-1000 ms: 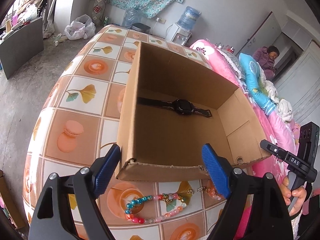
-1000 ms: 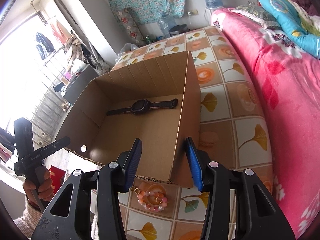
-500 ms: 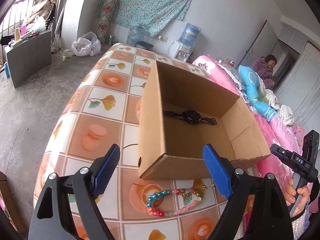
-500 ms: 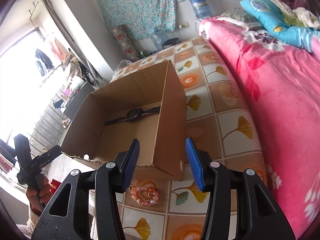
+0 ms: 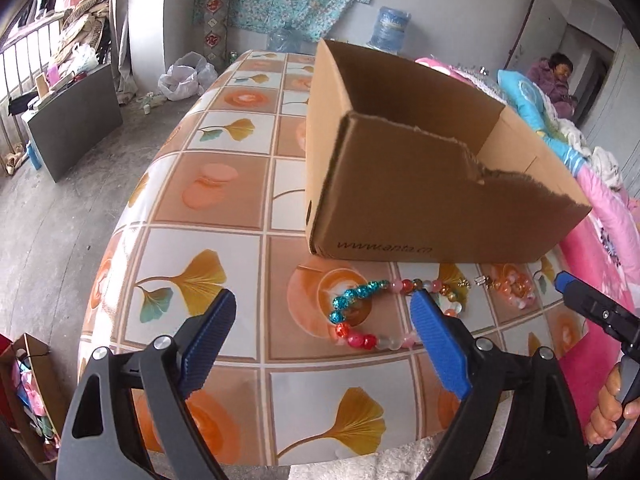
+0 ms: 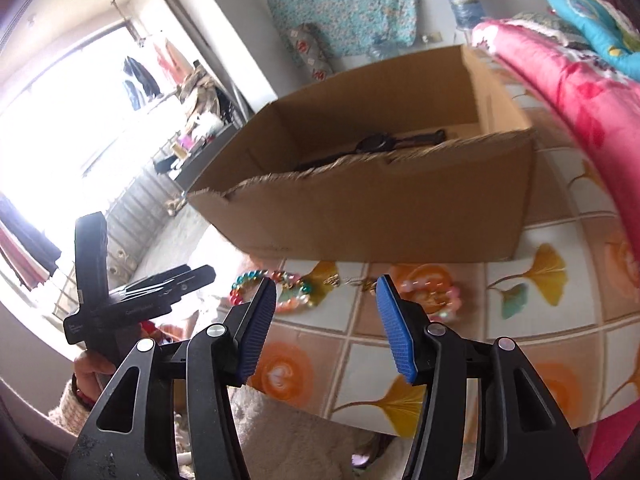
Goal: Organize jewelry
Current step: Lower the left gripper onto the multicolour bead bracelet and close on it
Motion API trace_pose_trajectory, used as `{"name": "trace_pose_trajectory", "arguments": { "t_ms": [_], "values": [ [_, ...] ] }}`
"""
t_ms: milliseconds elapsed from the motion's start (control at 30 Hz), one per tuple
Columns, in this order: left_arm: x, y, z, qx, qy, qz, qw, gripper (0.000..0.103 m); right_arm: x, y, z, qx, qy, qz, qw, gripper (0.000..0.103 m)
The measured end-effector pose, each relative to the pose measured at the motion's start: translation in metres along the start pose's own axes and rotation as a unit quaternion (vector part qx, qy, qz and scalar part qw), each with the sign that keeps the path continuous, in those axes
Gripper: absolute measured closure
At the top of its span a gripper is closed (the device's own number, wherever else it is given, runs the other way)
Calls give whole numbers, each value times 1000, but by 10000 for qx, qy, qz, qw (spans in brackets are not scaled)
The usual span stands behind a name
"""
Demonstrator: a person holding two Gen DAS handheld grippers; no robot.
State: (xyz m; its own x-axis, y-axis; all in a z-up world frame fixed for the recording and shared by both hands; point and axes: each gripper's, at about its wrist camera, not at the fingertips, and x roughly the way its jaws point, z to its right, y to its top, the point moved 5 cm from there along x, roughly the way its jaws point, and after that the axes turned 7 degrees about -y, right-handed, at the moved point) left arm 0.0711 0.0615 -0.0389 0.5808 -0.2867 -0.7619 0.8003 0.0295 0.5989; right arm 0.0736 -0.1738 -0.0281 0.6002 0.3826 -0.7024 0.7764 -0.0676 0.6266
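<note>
A multicolour bead bracelet (image 5: 360, 312) lies on the tablecloth in front of the cardboard box (image 5: 400, 200). My left gripper (image 5: 322, 304) hovers just before it, its jaws opening, nothing between them. A pink bead bracelet (image 5: 512, 288) lies to the right. In the right wrist view my right gripper (image 6: 328, 284) stands half open and empty above the cloth, with the multicolour bracelet (image 6: 292, 300) to its left and the pink bracelet (image 6: 436, 296) to its right. A black watch (image 6: 376, 144) lies inside the box (image 6: 380, 216).
The table (image 5: 200, 208) has a tiled ginkgo-pattern cloth, and its near edge is close below both grippers. A pink-covered bed (image 6: 580, 92) runs along the right side. A person (image 5: 556, 80) sits at the far right. Each gripper shows in the other's view.
Both grippers have drawn back and sunk toward the table's near edge. The box wall now hides most of its inside, and the bracelets lie just ahead of the fingertips.
</note>
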Motion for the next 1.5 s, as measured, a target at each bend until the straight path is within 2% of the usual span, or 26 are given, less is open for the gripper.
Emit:
{"name": "trace_pose_trajectory", "arguments": {
  "t_ms": [167, 333, 467, 600, 867, 1300, 1500],
  "values": [
    [23, -10, 5, 386, 470, -312, 9977, 16, 39, 3, -24, -285, -125, -399, 9987, 67],
    [31, -13, 1, 373, 517, -406, 9971, 16, 57, 4, -33, -556, -610, -559, 9950, 76],
    [34, -15, -1, 410, 560, -429, 9967, 16, 62, 1, -34, -603, -828, -646, 9926, 81],
    [37, -16, 4, 601, 684, -450, 9948, 15, 63, 0, -35, -620, -881, -586, 9924, 81],
    [40, -17, 4, 518, 741, -400, 9951, 6, 65, 1, -34, -550, -745, -661, 9935, 84],
    [39, -15, 6, 520, 733, -341, 9954, 5, 73, 2, -27, -496, -607, -687, 9946, 87],
    [40, -14, 5, 474, 733, -450, 9952, 5, 75, 0, -26, -495, -611, -684, 9946, 87]
  ]
}}
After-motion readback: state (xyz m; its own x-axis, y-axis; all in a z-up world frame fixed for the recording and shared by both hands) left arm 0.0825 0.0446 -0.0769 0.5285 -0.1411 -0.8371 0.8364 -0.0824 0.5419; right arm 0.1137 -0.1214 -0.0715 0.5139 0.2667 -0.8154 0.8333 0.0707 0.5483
